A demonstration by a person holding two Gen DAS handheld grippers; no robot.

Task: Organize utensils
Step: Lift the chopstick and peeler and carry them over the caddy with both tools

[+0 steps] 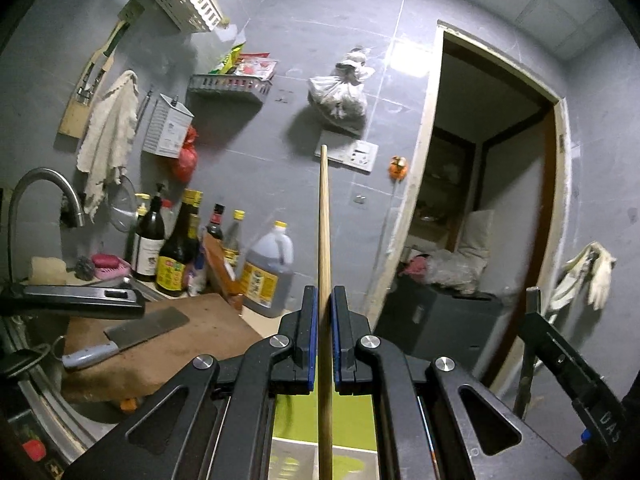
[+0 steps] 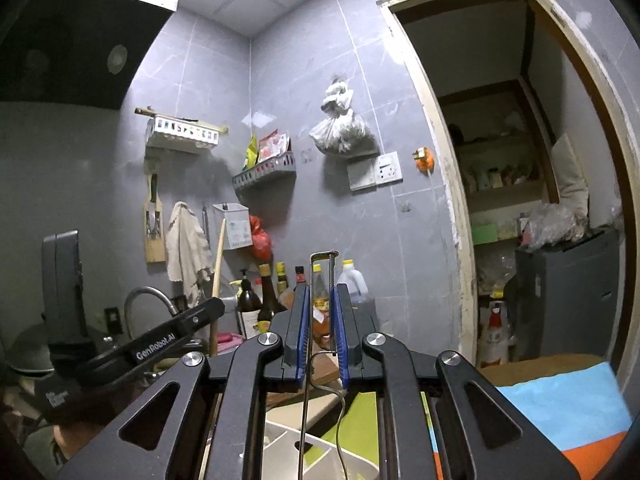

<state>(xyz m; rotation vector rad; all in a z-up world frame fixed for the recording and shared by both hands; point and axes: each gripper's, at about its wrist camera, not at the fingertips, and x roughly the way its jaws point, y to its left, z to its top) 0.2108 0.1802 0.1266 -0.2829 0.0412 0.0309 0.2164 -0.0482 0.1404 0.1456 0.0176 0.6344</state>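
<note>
While the left hand-held gripper is closed on a single wooden chopstick that stands straight toward twelve o'clock, the right hand-held gripper is nearly closed around a thin wire-framed peeler, its serrated blade upright between the pads. Below both, at six o'clock, sits a pale divided utensil organizer on a green mat. As I judge it, each piece now needs lowering into its own compartment. Tip each tool down slowly, line its length with the slot, and release only once its lower end rests inside. Lower one at a time, since the two grippers sit close together. The cleaver on the cutting board at nine o'clock waits.
</note>
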